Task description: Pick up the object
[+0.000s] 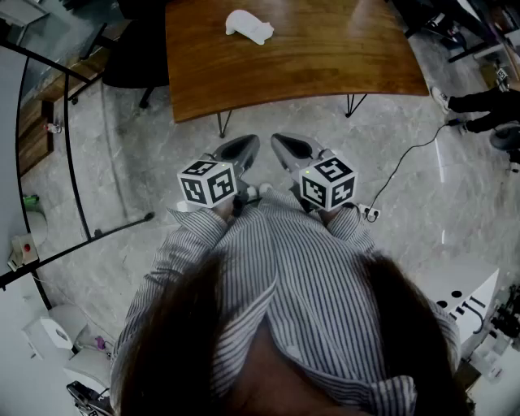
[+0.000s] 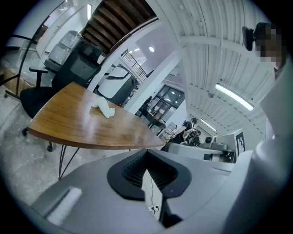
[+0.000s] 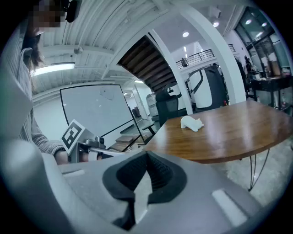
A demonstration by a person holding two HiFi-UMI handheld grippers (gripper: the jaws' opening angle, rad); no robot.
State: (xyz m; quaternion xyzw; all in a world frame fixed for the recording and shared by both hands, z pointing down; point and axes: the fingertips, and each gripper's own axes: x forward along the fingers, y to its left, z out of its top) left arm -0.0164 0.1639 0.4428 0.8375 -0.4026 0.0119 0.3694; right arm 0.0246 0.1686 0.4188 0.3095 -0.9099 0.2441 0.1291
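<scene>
A small white object (image 1: 249, 25) lies on the far part of the wooden table (image 1: 309, 65); it also shows as the white object (image 2: 103, 108) in the left gripper view and the white object (image 3: 191, 123) in the right gripper view. My left gripper (image 1: 246, 148) and right gripper (image 1: 286, 145) hang side by side close to my body, over the floor, short of the table's near edge. Both are shut, jaws meeting at the tips with nothing between them. The left gripper (image 2: 146, 151) and right gripper (image 3: 146, 154) point toward the table.
A black office chair (image 1: 138, 57) stands at the table's left end. A black curved rail (image 1: 73, 162) runs along the left. A cable and socket strip (image 1: 370, 213) lie on the marble floor to the right. White equipment (image 1: 467, 305) stands at the lower right.
</scene>
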